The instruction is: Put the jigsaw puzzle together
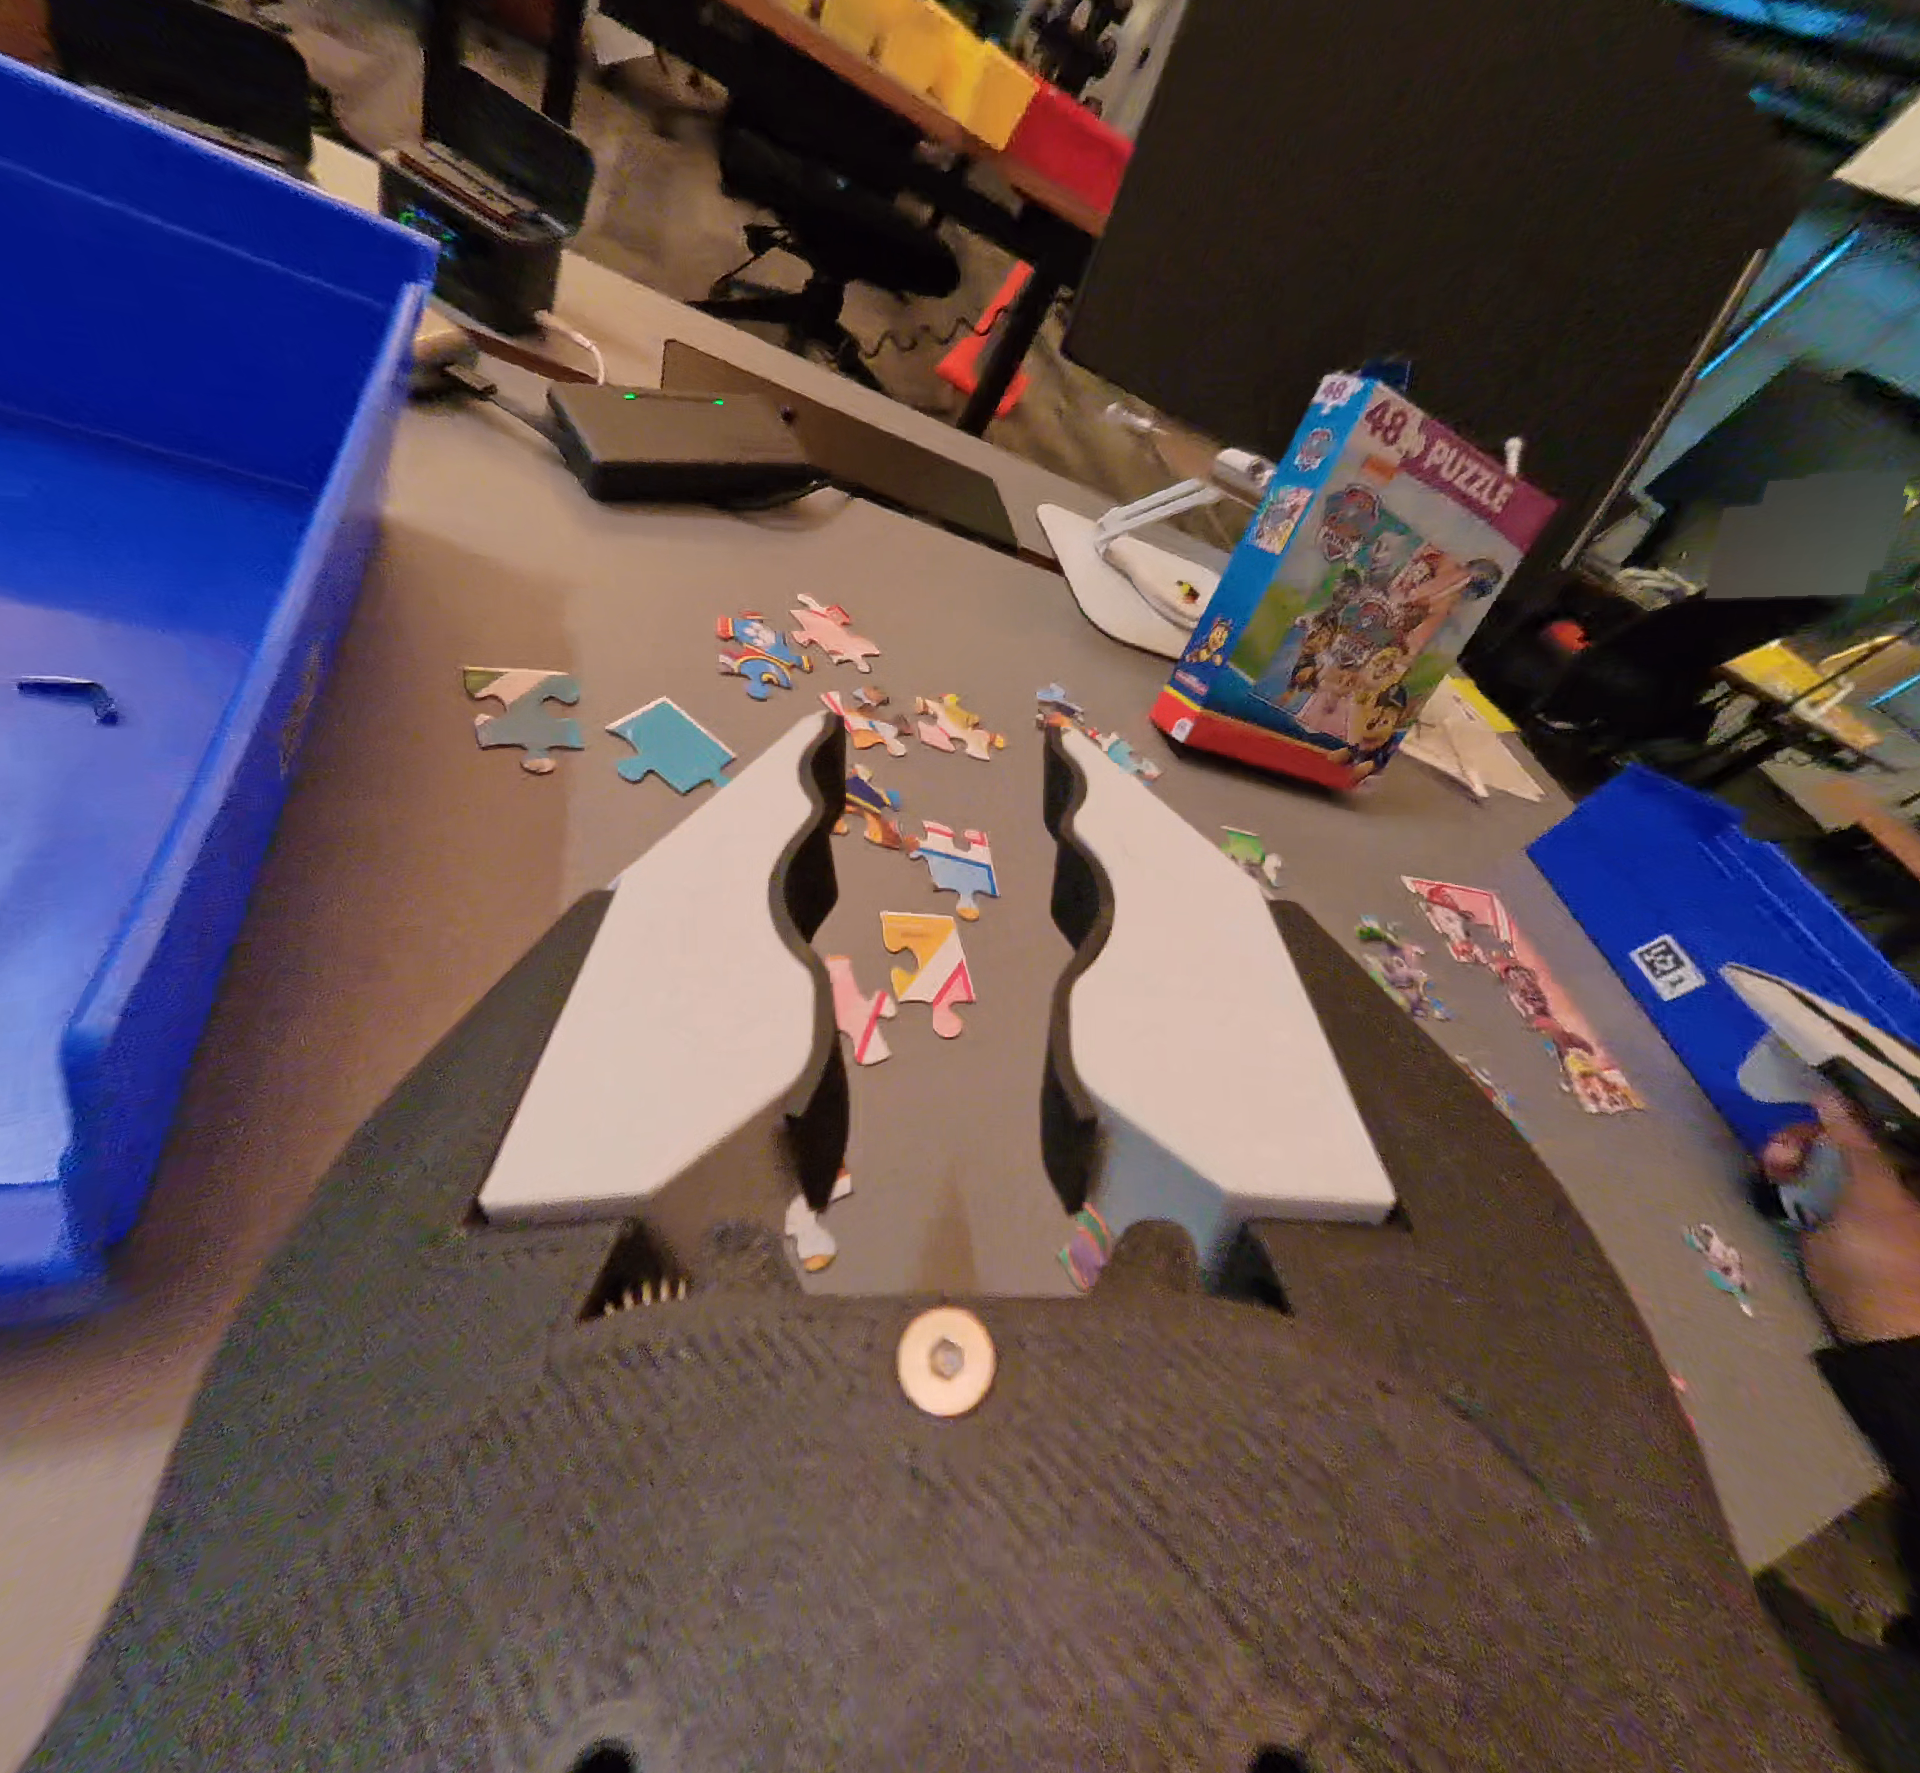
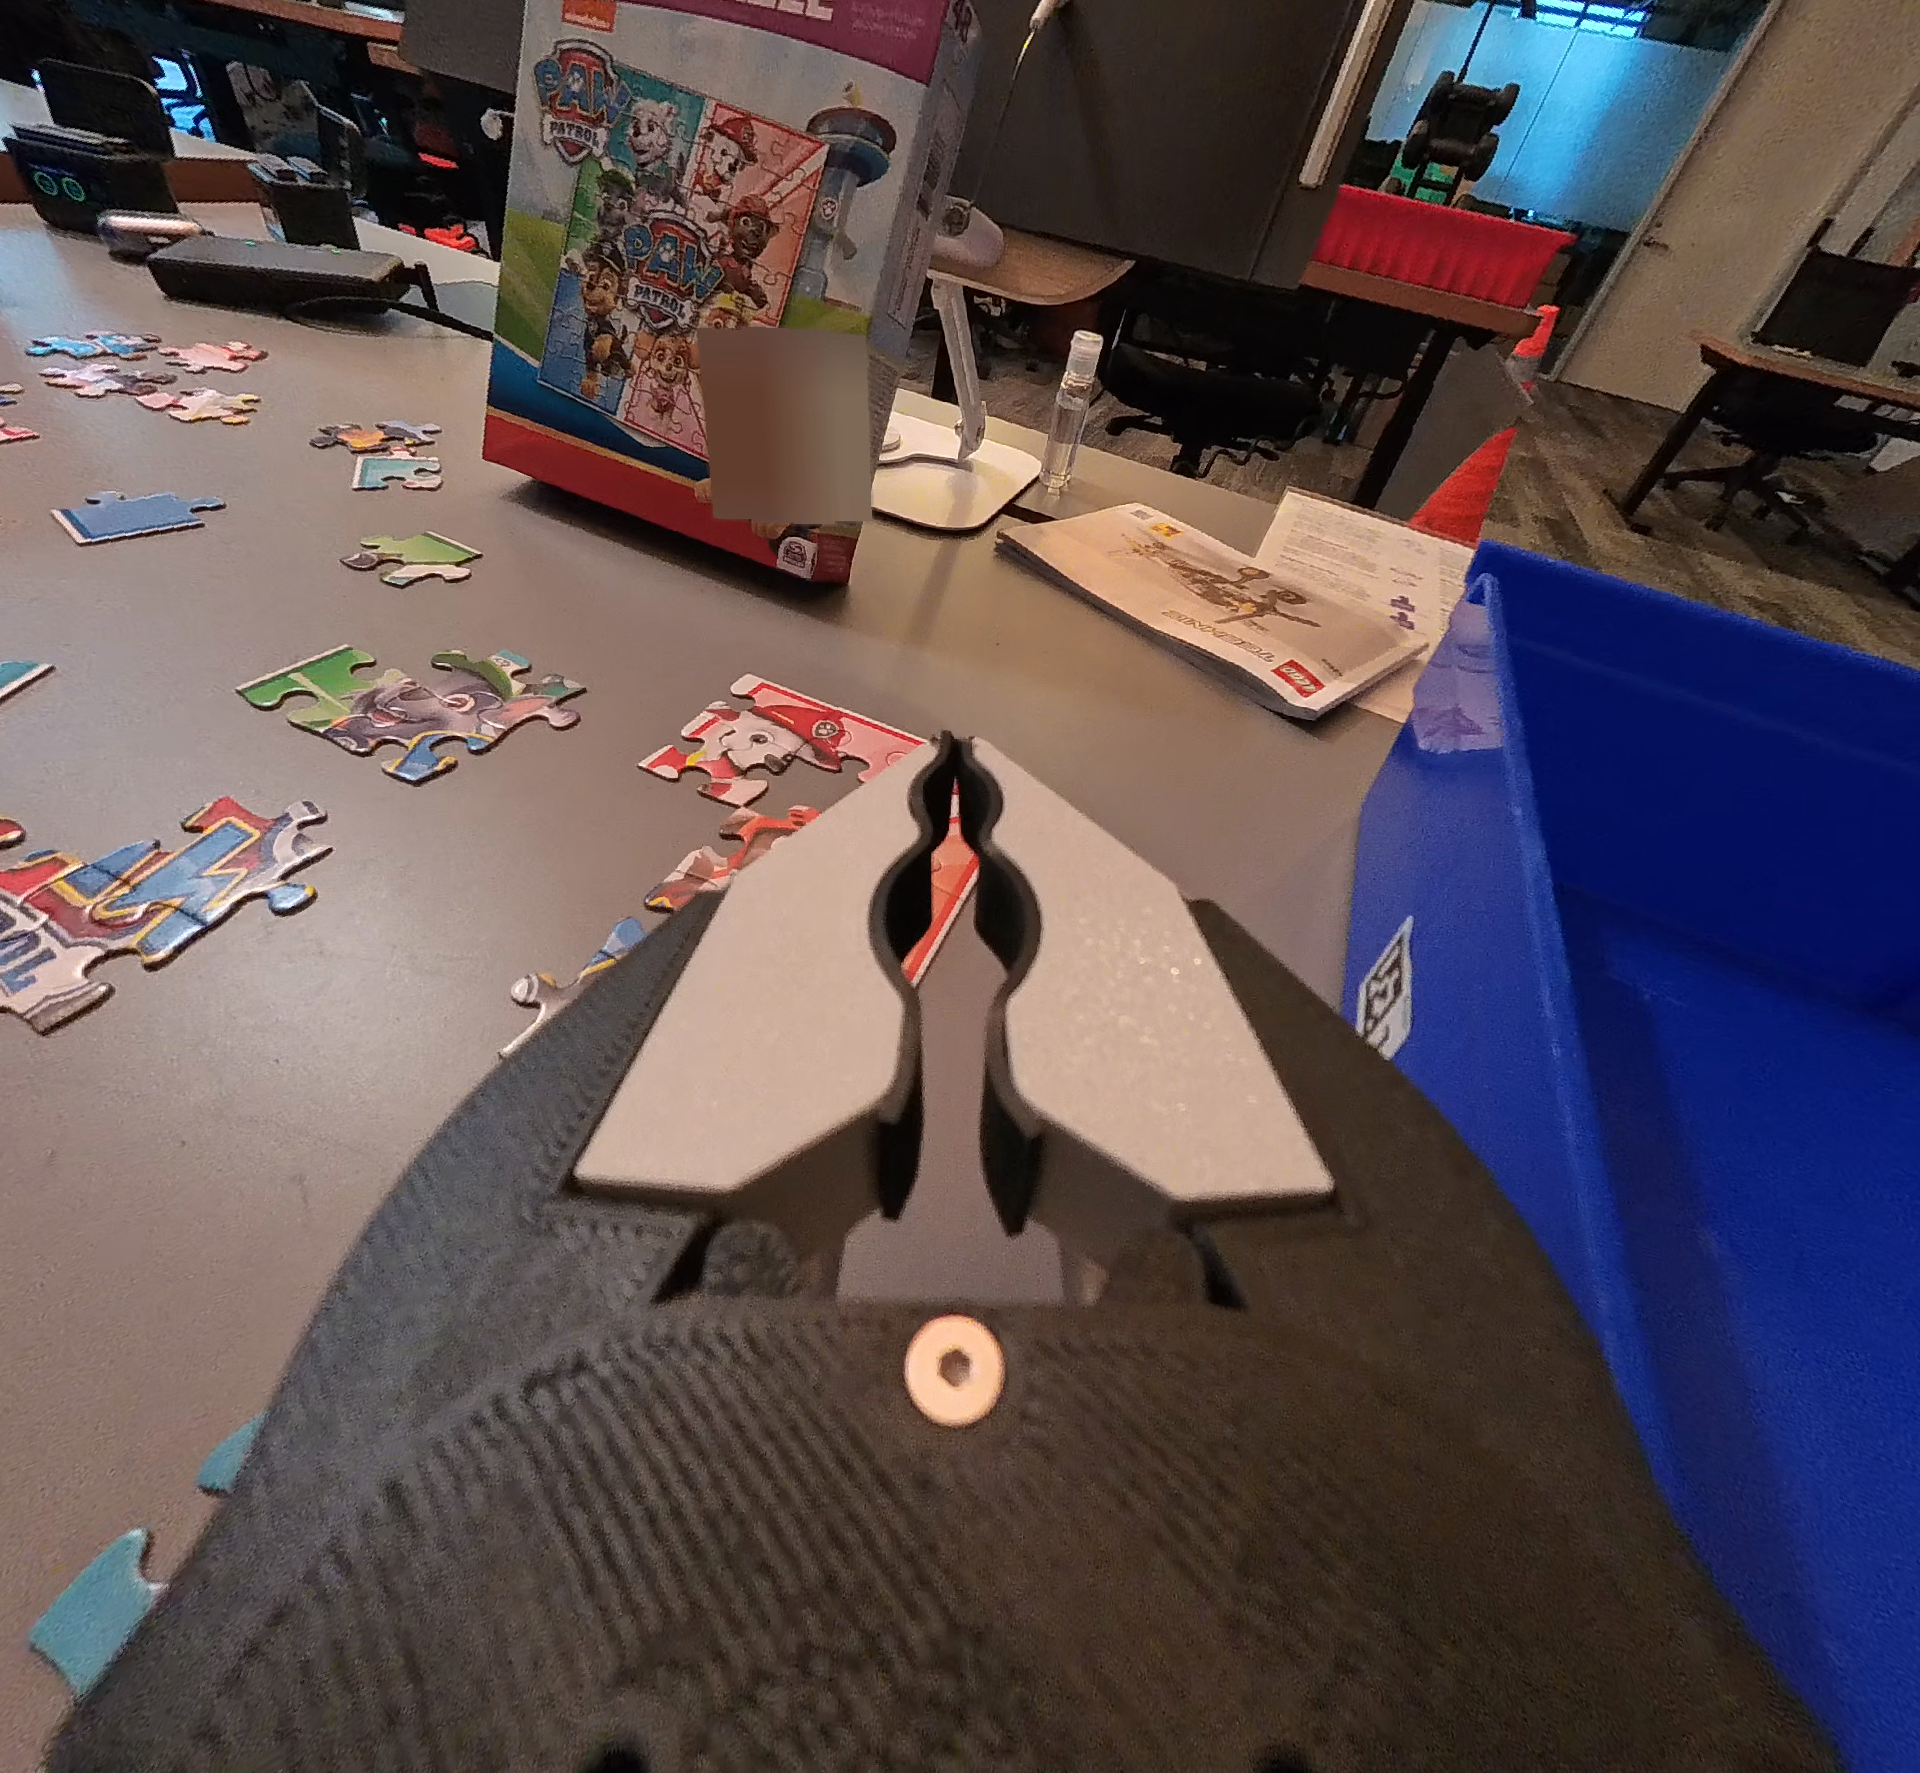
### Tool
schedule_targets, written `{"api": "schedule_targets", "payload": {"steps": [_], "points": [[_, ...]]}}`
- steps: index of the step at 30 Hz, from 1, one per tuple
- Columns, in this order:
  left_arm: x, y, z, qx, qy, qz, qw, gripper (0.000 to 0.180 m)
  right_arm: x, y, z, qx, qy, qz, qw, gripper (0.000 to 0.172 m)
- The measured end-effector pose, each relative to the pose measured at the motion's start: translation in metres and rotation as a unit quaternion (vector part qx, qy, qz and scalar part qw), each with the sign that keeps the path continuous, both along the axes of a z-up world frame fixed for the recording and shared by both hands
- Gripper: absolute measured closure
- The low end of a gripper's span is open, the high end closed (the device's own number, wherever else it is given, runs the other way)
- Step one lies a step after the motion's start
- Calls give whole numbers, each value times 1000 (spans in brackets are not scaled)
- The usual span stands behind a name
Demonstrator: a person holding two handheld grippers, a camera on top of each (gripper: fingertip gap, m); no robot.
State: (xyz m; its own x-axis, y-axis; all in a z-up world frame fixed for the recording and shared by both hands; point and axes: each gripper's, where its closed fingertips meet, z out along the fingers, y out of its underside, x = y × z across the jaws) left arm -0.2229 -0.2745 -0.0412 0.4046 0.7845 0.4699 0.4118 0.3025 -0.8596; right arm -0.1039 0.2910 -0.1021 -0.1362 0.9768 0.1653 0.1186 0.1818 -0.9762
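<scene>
The left gripper hangs above the grey table with its jaws wide and nothing between the pads — loose puzzle pieces lie scattered directly beneath the gap, on the near side of the upright puzzle box. It points forward and tilts down toward them. The right gripper sits low over the table in front of the same box, jaws closed tip to tip, holding nothing that can be seen — its tips rest over the edge of a red-and-white joined section. A blue bin stands just right of it; another blue bin lies far left of the box.
</scene>
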Motion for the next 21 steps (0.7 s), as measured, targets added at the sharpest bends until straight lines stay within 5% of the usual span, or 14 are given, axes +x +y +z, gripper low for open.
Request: {"api": "schedule_targets", "payload": {"steps": [21], "points": [[-1,8,-9,-39,-12,-3,999,144,-1,-1,-2,6,-4,-2,1000,172]]}}
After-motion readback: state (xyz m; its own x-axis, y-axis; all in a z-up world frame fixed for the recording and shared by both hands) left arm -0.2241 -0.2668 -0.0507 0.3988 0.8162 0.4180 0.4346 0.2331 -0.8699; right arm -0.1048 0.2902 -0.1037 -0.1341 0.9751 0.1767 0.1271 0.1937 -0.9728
